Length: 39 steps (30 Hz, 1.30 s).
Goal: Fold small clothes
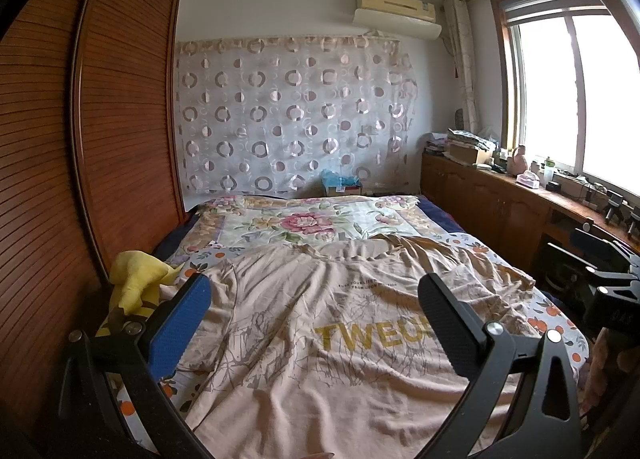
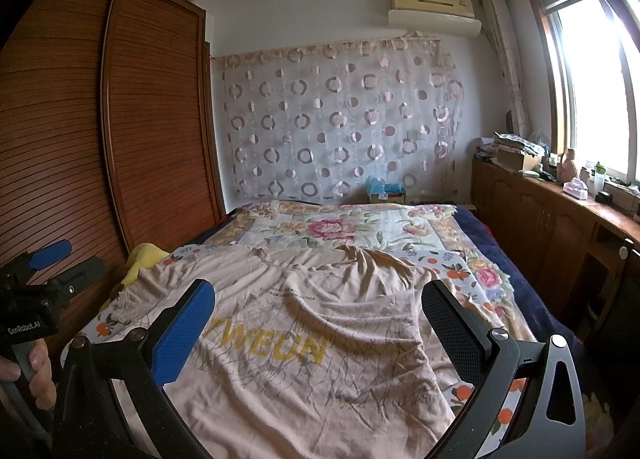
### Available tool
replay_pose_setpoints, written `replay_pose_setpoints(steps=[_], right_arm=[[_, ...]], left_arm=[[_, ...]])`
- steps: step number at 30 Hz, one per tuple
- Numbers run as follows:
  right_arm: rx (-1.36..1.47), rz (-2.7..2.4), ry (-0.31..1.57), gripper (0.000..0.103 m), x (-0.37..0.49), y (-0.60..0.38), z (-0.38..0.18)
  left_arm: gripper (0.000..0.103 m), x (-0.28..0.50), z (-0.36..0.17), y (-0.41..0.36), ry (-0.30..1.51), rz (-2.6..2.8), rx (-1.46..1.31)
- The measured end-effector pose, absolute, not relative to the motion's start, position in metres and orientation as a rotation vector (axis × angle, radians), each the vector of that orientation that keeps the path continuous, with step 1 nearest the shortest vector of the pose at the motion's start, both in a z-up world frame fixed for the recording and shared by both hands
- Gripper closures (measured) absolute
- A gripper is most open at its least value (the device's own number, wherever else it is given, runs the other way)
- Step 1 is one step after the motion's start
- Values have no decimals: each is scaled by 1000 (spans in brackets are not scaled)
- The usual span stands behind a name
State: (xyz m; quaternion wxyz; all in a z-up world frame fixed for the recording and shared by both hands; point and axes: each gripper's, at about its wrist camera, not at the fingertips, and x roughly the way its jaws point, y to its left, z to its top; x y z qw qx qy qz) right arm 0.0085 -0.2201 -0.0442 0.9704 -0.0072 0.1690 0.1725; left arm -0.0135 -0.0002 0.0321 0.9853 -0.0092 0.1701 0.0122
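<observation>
A beige T-shirt (image 1: 320,323) with yellow "TWEUN" lettering lies spread and wrinkled on the bed, collar toward the far end; it also shows in the right wrist view (image 2: 304,339). Its right sleeve area is bunched (image 2: 384,263). My left gripper (image 1: 316,323) is open and empty, hovering above the shirt's near half. My right gripper (image 2: 320,327) is open and empty, also above the shirt. The left gripper shows at the left edge of the right wrist view (image 2: 52,263); the right gripper shows at the right edge of the left wrist view (image 1: 600,263).
The bed (image 1: 304,223) has a floral cover. A yellow plush toy (image 1: 136,279) lies at the bed's left edge beside a wooden wardrobe (image 1: 80,179). A wooden cabinet (image 1: 500,199) with clutter runs along the right under the window.
</observation>
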Motion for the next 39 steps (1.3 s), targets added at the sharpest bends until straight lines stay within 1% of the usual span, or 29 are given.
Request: replay_pose_setpoints(steps=[31,36,39], right_arm=[[-7,362,342,0,8,-219,-44],[-6,376,347,0,12,-218,-47],[-12,388,360,0,21,-214,-55]], left_arm=[[0,-14,30,-2,342,25,-14],[0,-14,36,1,369,30,-7],[0,-9,26,7,394,38,2]])
